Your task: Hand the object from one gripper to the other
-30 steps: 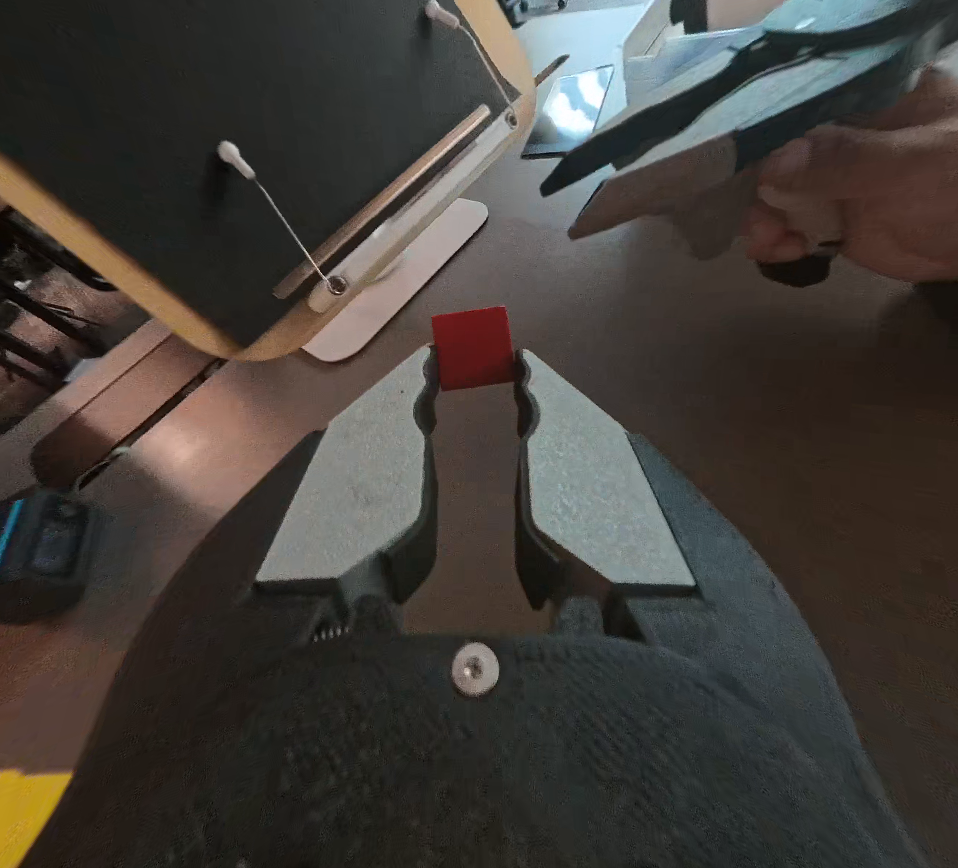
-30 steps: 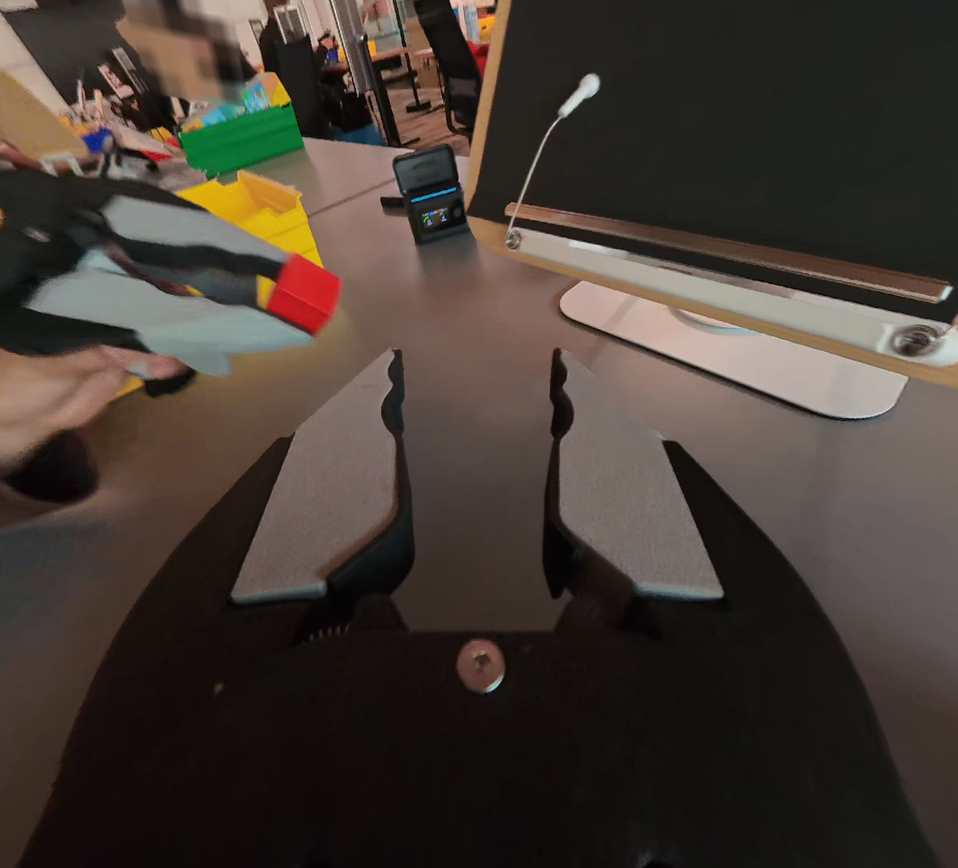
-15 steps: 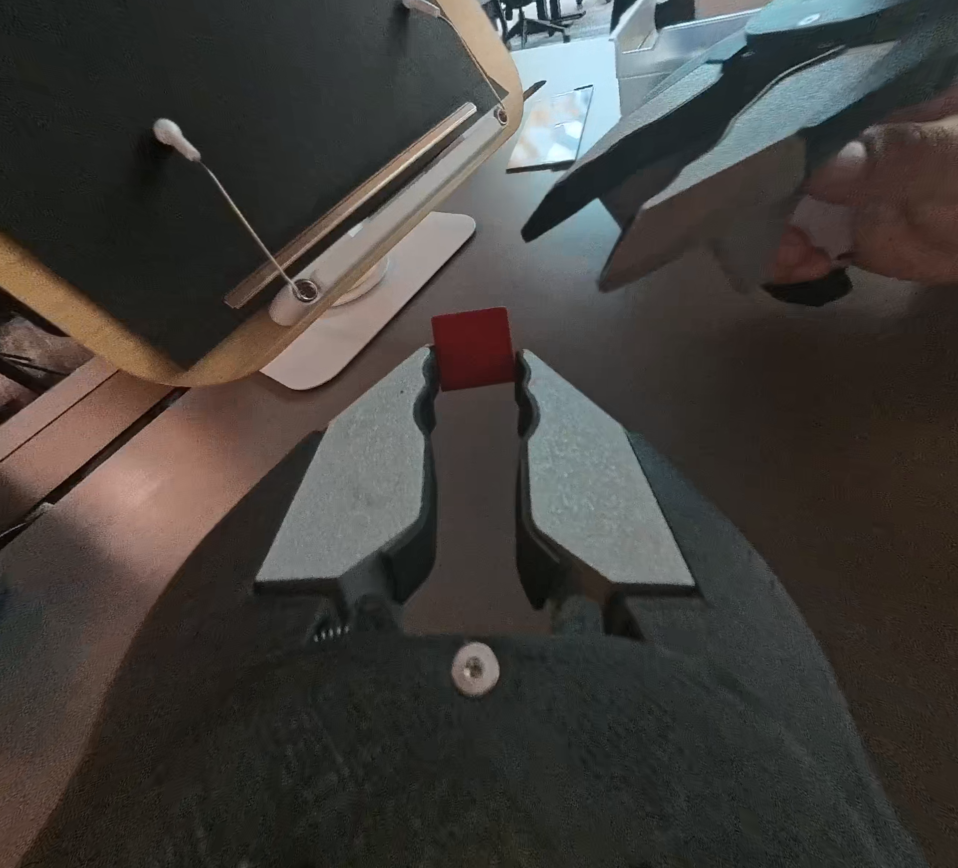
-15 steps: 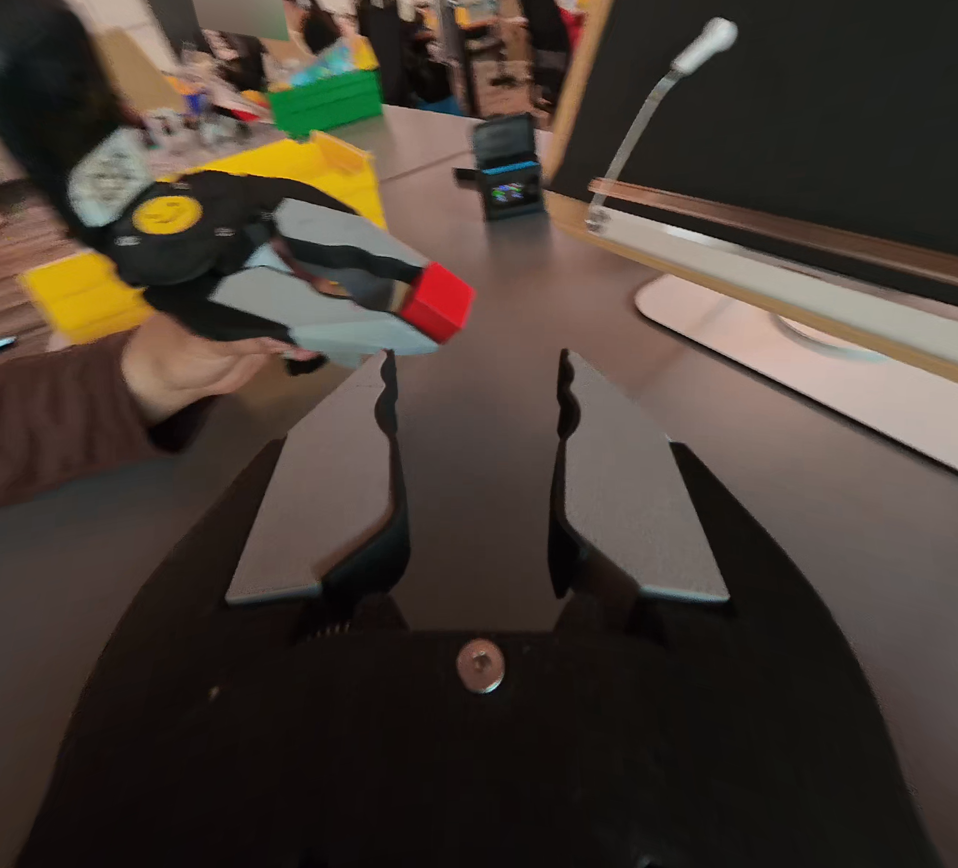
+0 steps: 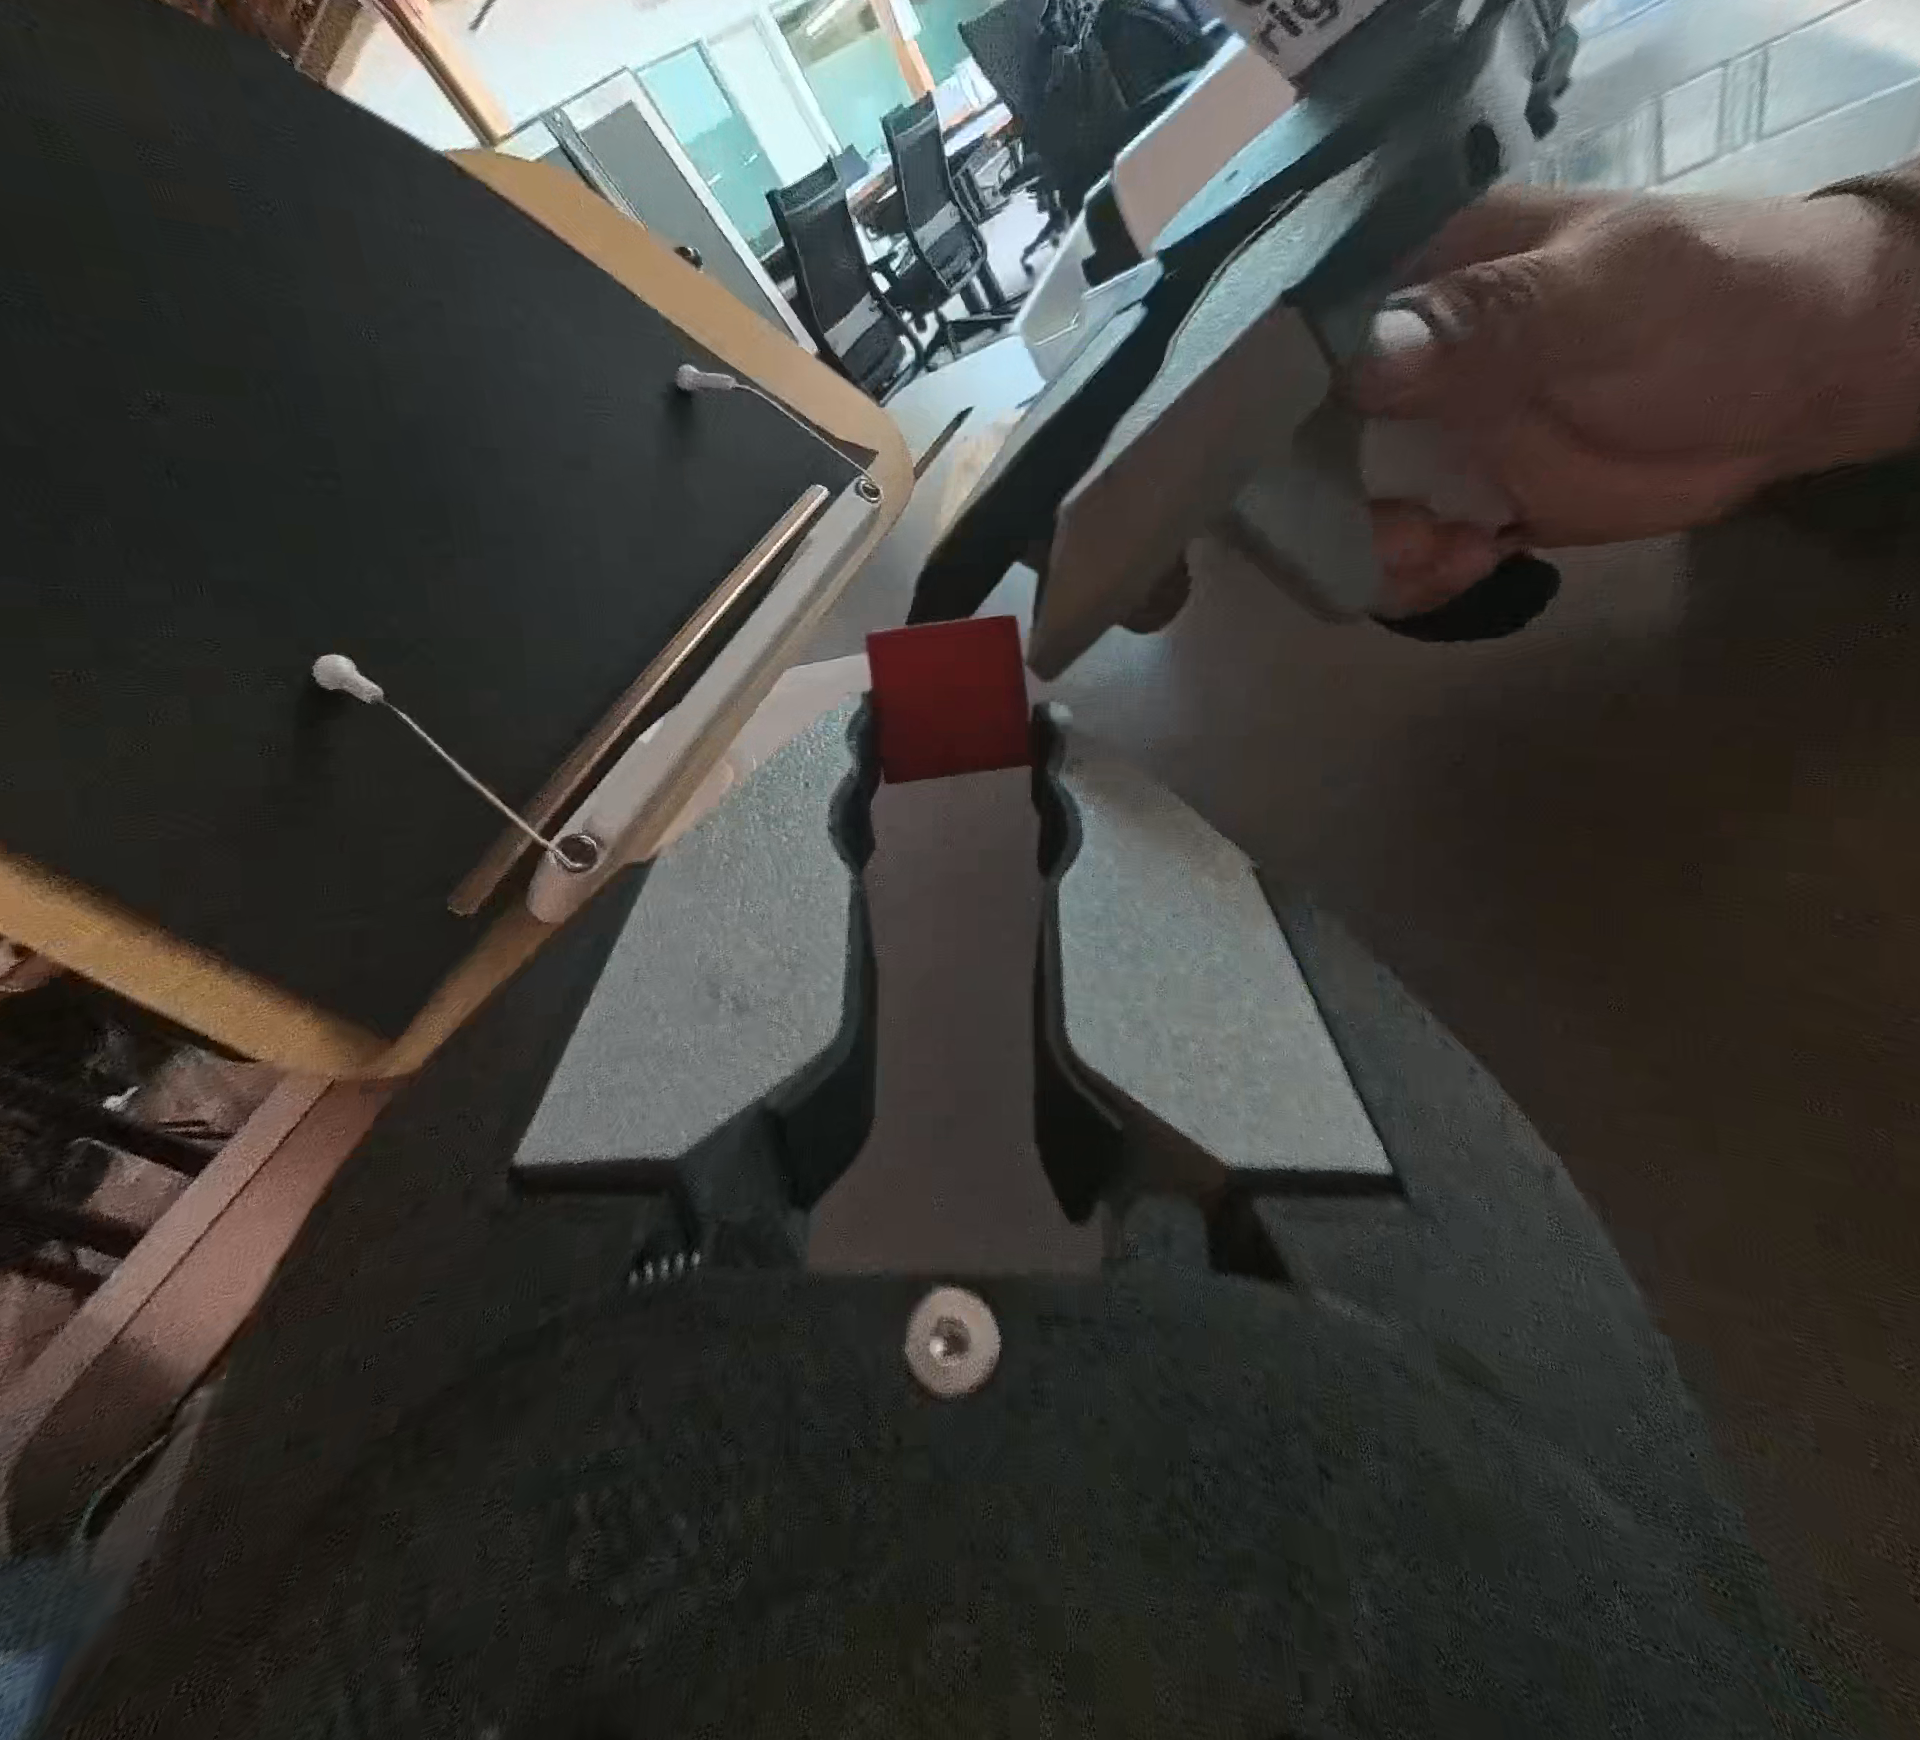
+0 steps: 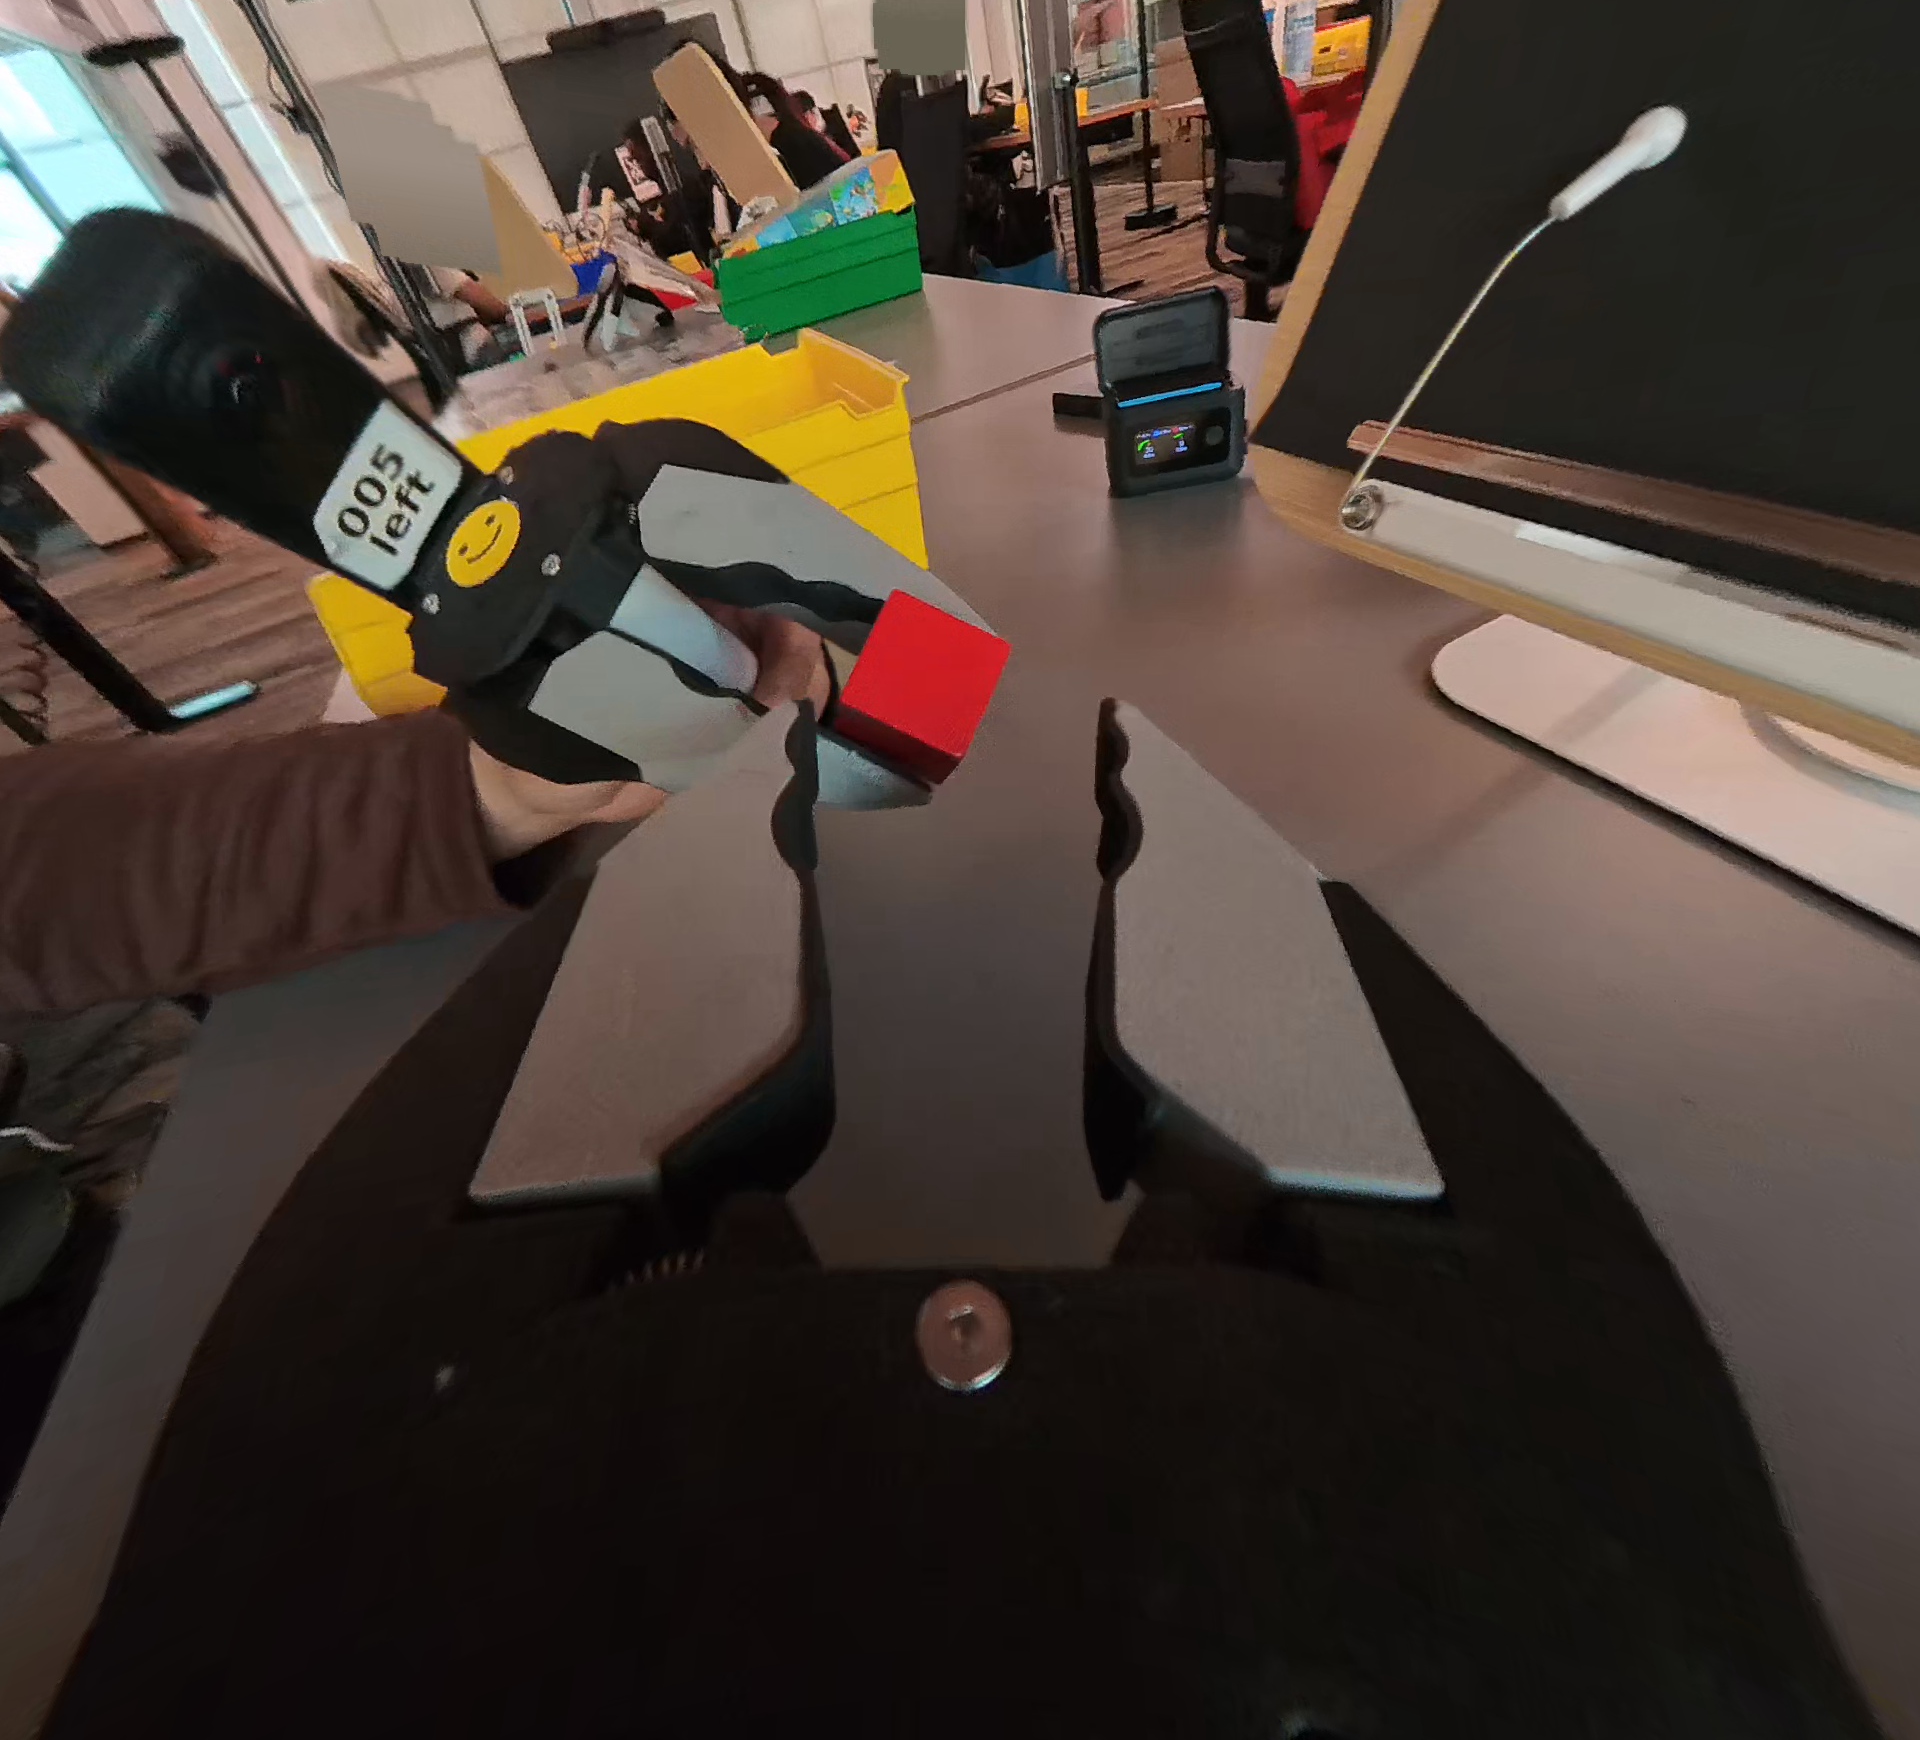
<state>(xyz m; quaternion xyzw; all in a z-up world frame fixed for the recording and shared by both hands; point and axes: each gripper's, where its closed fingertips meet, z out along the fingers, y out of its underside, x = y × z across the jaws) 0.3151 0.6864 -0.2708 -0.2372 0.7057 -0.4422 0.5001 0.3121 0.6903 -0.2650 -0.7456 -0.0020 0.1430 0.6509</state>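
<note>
Left gripper (image 5: 951,734) is clenched on the red cube (image 5: 948,699), held at its tips above the brown table (image 5: 1558,911). Right gripper (image 6: 951,734), jaws spread and empty, has the cube at its 11 o'clock, outside the gap. Risk: closing now would clip a corner and knock the cube loose.

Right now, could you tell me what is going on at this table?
A person holds a gripper in each hand. The left gripper is clamped on a red cube above the table. The right gripper is open, its fingertips close to the cube but not yet around it, so the handover has not happened.
</note>
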